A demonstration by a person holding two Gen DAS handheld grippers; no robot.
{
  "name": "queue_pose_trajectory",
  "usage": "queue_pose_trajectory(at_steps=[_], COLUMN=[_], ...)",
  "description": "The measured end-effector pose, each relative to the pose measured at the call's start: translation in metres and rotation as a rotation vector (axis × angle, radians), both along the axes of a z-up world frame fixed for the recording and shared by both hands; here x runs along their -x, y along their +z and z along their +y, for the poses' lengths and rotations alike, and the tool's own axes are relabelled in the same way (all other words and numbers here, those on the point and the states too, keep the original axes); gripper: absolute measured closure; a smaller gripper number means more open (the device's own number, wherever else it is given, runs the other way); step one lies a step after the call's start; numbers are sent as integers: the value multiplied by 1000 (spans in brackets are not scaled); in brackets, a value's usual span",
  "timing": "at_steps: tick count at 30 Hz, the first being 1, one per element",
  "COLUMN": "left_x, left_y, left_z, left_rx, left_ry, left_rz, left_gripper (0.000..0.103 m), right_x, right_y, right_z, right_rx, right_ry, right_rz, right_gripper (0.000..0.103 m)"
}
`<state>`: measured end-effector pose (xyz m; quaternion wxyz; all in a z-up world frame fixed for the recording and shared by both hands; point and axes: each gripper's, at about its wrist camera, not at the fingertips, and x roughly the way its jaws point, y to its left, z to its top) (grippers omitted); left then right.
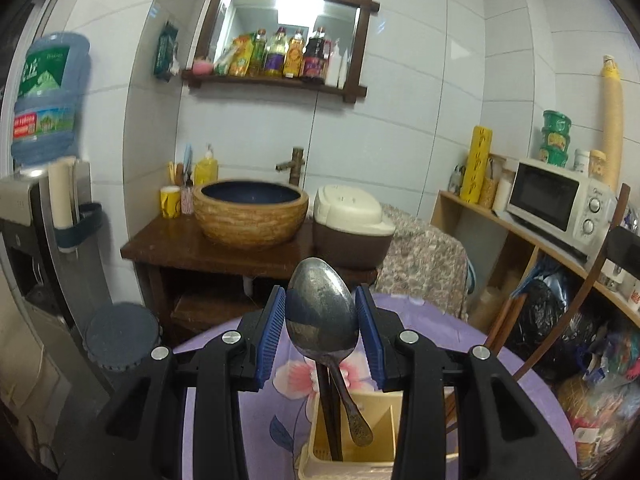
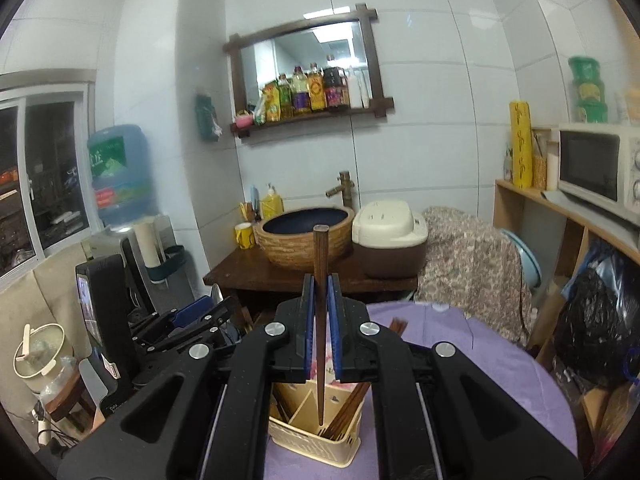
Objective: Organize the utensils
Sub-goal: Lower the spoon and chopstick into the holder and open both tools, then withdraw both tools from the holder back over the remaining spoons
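Fingers clamped on cutlery in both of my hands, above a cream divided holder [image 1: 374, 412] on the purple-clothed surface [image 2: 492, 364]; my left fingers [image 1: 320, 312] pinch the bowl of a metal spoon [image 1: 320, 312], its handle hanging down over the holder beside a dark chopstick; my right fingers [image 2: 320, 308] are shut tight on a single brown chopstick [image 2: 320, 280], upright, its lower tip hanging over one compartment. Progress, as I judge it, is partial: several chopsticks [image 2: 348, 408] already lean in a compartment of the holder, while the two pieces I hold are not yet let go; whether more utensils wait elsewhere I cannot tell. Left wrist view gives me the spoon and the flowered print on the cloth, plus a dark round lid [image 1: 122, 336] at the left edge; it shows nothing of my other gripper. Right wrist view gives the holder's dividers and the sorted sticks more plainly, more chopstick ends [image 2: 398, 326] behind the fingers, and my left gripper's body [image 2: 192, 316] off to the left; the spoon is hidden there.
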<state>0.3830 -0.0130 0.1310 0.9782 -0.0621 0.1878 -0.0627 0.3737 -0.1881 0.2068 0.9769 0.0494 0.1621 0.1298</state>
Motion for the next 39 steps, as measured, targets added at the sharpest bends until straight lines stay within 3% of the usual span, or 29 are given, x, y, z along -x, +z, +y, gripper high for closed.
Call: queue_pose_trajectory(at_steps=[11, 16, 22, 24, 26, 31, 34, 36, 39], left_x=[-2, 0, 1, 7, 19, 52, 77, 90, 117], left_y=[-49, -55, -56, -53, -48, -50, -65, -78, -105], left_z=[-13, -22, -22, -21, -18, -12, -5, -2, 2], left_rx=[-70, -119, -101, -93, -80, -71, -78, -83, -93], left_ry=[-24, -44, -58, -65, -75, -84, -99, -119, -157], left_rz=[64, 51, 58, 41, 12, 16, 74, 117, 199], left_gripper=[66, 66, 62, 54, 45, 32, 25, 23, 23], right_x=[-22, -28, -32, -29, -24, -6, 16, 34, 61], right_y=[-74, -82, -86, -88, -90, -94, -104, -116, -144], right_z=[-6, -15, -21, -22, -26, -33, -37, -41, -47], right_rx=[-29, -65, -77, -68, -83, -82, -52, -21, 45], right_ry=[-19, -31, -35, -46, -50, -58, -40, -40, -53], right_rz=[130, 151, 155, 148, 128, 121, 144, 160, 215], right_gripper=[95, 95, 94, 84, 52, 52, 48, 37, 36])
